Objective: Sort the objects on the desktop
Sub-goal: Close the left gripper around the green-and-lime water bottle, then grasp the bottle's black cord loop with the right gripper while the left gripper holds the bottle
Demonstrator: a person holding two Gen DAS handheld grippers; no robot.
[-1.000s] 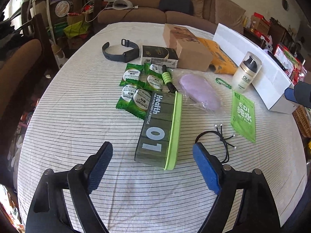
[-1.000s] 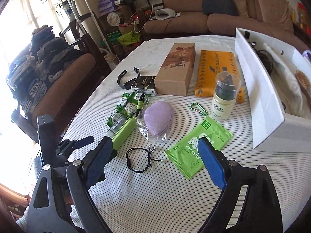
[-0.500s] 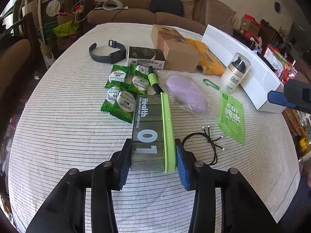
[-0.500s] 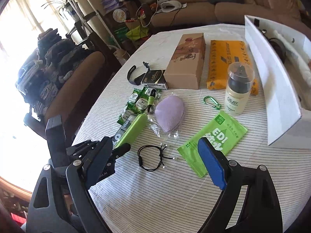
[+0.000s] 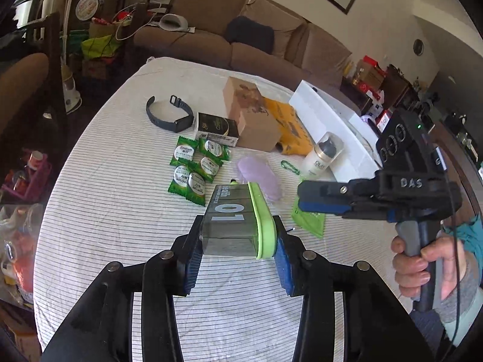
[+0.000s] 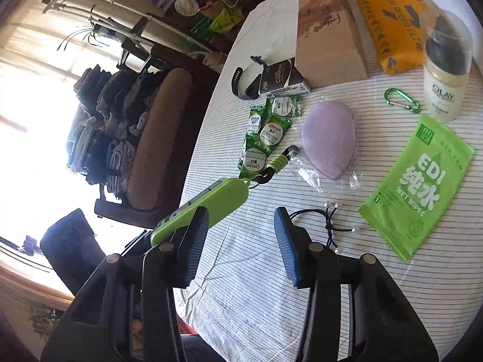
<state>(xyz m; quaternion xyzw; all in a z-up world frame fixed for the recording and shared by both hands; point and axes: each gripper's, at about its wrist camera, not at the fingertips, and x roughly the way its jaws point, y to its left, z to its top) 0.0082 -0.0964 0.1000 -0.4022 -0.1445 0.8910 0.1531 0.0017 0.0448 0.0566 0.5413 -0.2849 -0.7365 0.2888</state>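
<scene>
The left gripper [image 5: 237, 261] is clamped on the near end of the pill organiser [image 5: 238, 217], one blue pad against its dark translucent wall and the other against its lime-green lid edge. The organiser juts forward from the fingers, its "01" face up, and is held above the striped tablecloth [image 5: 120, 211]; below and to the left of it the cloth lies bare out to the table's rounded edge.

The right gripper [image 6: 241, 241] hangs above the cloth with its fingers apart and nothing between them. In its own view the organiser's green lid passes just beyond its left finger [image 6: 193, 241]; whether they touch cannot be told. Just beyond the right finger lies a black cord bracelet [image 6: 317, 220] with clear beads, and the cloth near both fingers is bare.

Farther out, a green looped strap [image 6: 276, 164] lies beside the Centrum sachets [image 6: 265, 132], with the lilac sponge [image 6: 330, 138] in its clear wrapper to their right. The EDI wet wipes pack [image 6: 419, 181] lies near the bracelet, the green carabiner [image 6: 401, 99] just beside the Olay bottle [image 6: 446, 69]. Behind these sit a small black box [image 6: 282, 80], a black fitness band [image 5: 169, 114], a brown carton [image 6: 327, 33] and an orange packet [image 6: 392, 18]. A white box [image 5: 329, 126] stands at the table's far right edge.
</scene>
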